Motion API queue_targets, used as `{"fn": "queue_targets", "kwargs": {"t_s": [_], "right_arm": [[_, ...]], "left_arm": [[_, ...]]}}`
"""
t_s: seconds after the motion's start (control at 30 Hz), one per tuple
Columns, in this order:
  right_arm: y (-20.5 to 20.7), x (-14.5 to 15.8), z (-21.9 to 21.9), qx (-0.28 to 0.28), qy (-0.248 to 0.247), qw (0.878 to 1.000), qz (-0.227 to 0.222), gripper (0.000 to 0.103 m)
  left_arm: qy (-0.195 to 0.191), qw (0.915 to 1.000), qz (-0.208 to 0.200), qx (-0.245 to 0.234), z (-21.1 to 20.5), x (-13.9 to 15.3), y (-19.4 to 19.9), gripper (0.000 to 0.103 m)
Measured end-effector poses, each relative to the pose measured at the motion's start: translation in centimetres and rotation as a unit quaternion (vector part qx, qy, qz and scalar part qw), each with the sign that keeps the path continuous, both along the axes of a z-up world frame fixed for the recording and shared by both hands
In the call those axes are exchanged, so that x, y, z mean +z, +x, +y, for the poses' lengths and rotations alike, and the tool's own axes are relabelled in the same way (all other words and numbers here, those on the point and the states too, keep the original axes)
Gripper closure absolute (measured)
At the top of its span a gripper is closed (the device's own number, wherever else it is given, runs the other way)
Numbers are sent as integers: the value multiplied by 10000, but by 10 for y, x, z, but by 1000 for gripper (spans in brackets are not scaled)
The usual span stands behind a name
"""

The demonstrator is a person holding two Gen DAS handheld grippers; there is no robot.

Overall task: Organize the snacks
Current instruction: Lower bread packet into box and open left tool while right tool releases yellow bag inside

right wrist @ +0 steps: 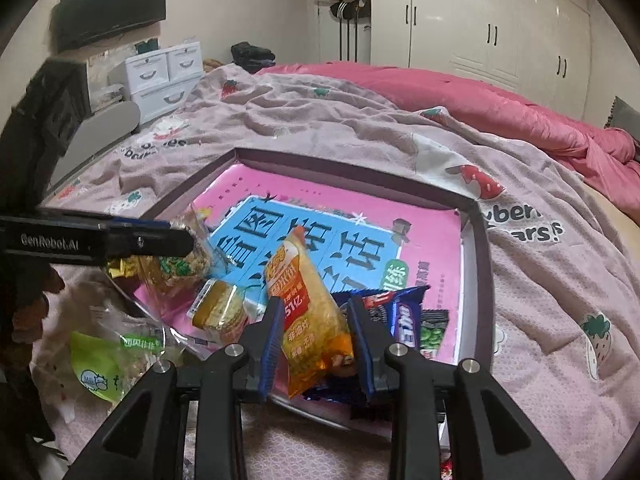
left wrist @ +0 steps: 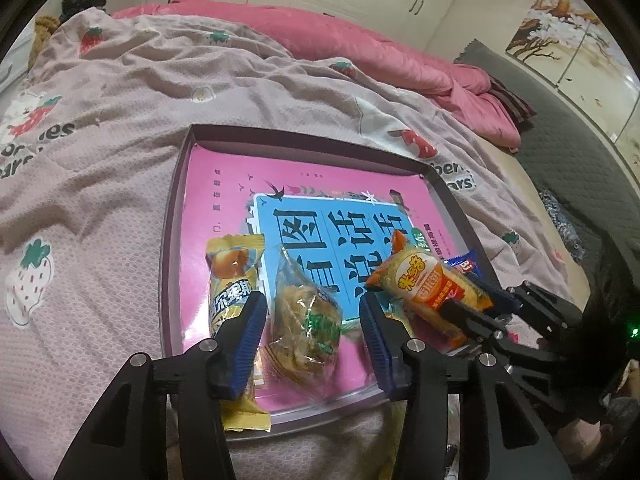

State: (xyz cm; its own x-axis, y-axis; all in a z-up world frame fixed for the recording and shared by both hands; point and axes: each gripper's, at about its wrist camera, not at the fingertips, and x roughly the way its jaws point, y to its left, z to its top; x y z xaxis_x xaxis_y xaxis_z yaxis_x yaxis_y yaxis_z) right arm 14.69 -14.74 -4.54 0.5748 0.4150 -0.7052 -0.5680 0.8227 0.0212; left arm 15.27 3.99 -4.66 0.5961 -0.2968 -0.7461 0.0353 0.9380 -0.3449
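A shallow box (left wrist: 312, 142) with a pink and blue book inside lies on the bed. My left gripper (left wrist: 314, 312) is open, its fingers on either side of a clear-wrapped pastry (left wrist: 306, 316) that lies in the box. A yellow-wrapped snack (left wrist: 232, 280) lies just left of it. My right gripper (right wrist: 314, 316) is shut on an orange rice-cracker pack (right wrist: 310, 308) and holds it over the box's near right part; this pack also shows in the left wrist view (left wrist: 428, 284). A blue cookie pack (right wrist: 404, 312) and a green pea pack (right wrist: 434, 330) lie in the box beside it.
The box (right wrist: 478, 264) rests on a strawberry-print blanket (right wrist: 560, 280) with a pink quilt (right wrist: 500, 100) behind. Loose snack bags, one green and white (right wrist: 104, 364), lie on the bed to the left of the box. White drawers (right wrist: 164, 76) stand far left.
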Motion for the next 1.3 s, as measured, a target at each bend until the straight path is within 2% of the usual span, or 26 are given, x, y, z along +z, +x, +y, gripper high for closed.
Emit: {"fn": "queue_targets", "kwargs": {"t_s": [0.3, 0.73, 0.87, 0.97, 1.1, 1.3], "right_arm": [[1, 4, -7, -105, 211, 9997, 33, 70], [3, 16, -21, -265, 523, 9983, 38, 69], [3, 21, -26, -348, 614, 9975, -1, 64], [3, 24, -30, -397, 699, 9968, -15, 64], [2, 27, -33, -446, 745, 9962, -54, 63], [-3, 33, -36, -494, 767, 9957, -138, 58]], "left_arm": [[-45, 9999, -87, -65, -2, 8, -3, 49], [-16, 9996, -272, -104, -4, 27, -11, 38], [36, 9995, -316, -81, -4, 32, -14, 36], [63, 9993, -355, -76, -4, 36, -17, 36], [79, 9992, -395, -68, -3, 39, -20, 30], [94, 9990, -417, -91, -4, 43, -25, 30]]}}
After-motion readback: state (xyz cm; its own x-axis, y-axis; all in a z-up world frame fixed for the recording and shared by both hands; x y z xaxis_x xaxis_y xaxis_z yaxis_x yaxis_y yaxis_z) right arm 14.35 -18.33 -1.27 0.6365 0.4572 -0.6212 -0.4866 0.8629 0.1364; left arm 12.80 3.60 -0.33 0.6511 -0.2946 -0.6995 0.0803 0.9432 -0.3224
